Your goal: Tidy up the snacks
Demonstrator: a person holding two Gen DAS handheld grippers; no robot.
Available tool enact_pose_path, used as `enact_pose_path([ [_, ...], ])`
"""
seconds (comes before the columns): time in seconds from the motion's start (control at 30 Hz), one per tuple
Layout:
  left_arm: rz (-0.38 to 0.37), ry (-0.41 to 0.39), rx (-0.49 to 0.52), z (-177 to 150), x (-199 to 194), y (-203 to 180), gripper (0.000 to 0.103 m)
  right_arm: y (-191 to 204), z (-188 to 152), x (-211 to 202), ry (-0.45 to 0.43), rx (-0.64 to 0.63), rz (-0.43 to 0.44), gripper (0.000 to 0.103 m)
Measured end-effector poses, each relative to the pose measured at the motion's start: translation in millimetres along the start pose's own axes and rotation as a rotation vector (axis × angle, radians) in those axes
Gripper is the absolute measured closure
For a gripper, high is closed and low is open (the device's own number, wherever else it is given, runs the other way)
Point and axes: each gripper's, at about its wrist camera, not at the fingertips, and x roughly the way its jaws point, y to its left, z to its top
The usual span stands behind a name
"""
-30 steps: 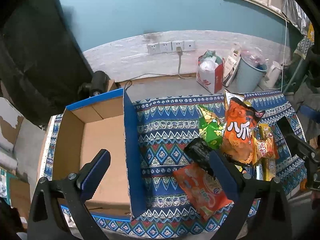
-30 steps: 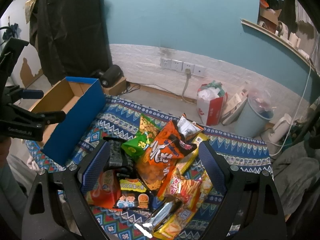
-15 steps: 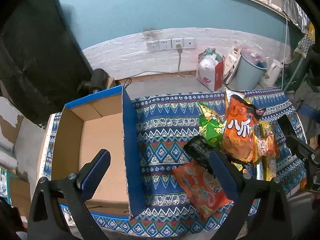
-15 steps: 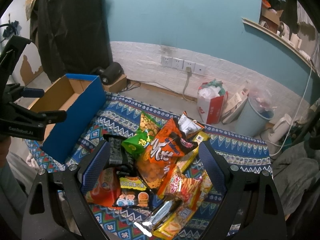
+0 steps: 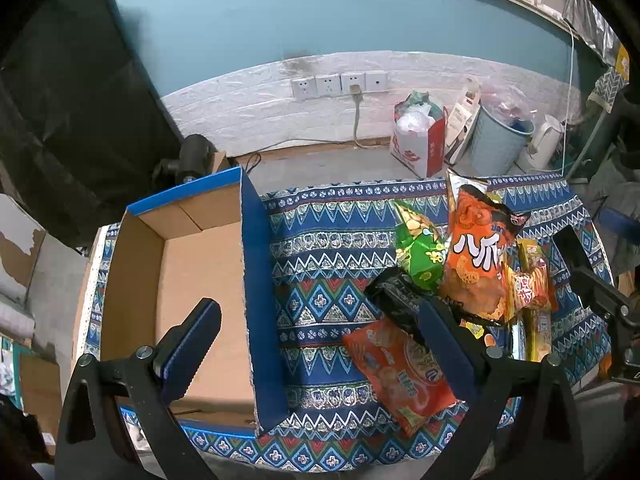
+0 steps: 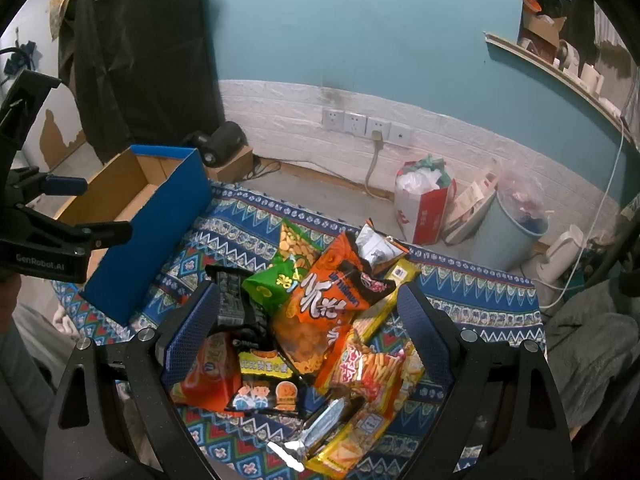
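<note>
Both my grippers gape empty: the right gripper (image 6: 304, 320) hangs over the snack pile (image 6: 320, 320) at the cloth's (image 6: 460, 292) near right edge, the left gripper (image 5: 320, 332) straddles the box (image 5: 192, 272) wall. I'd pinch one loose top bag, the orange bag (image 6: 324, 300), mid-body, lift clear, then carry it to the empty box at the cloth's left end.

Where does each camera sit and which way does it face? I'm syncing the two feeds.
Left wrist: on the left gripper, facing the empty blue-sided cardboard box; open jaws show.
Right wrist: on the right gripper, above the pile's big orange snack bag; open jaws, left gripper show.
Shared: box, bag, patterned blue cloth.
</note>
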Motion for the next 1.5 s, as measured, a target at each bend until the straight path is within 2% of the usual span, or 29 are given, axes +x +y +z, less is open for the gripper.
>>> enact_pose_path([
  [0.53,-0.002,0.016,-0.001,-2,3,-1,0.003,-2,-1,2,0.017,0.005,-0.003,0.014],
  [1.1,-0.016,0.076,-0.016,-9,15,-8,0.003,-1,-2,4,0.023,0.01,-0.007,0.014],
  [1.33,-0.025,0.175,-0.026,-24,46,-23,0.003,-13,-11,18,0.092,0.044,-0.046,0.014],
  [1.5,-0.064,0.297,-0.038,-44,78,-42,0.003,-24,-22,34,0.16,0.08,-0.074,0.014],
])
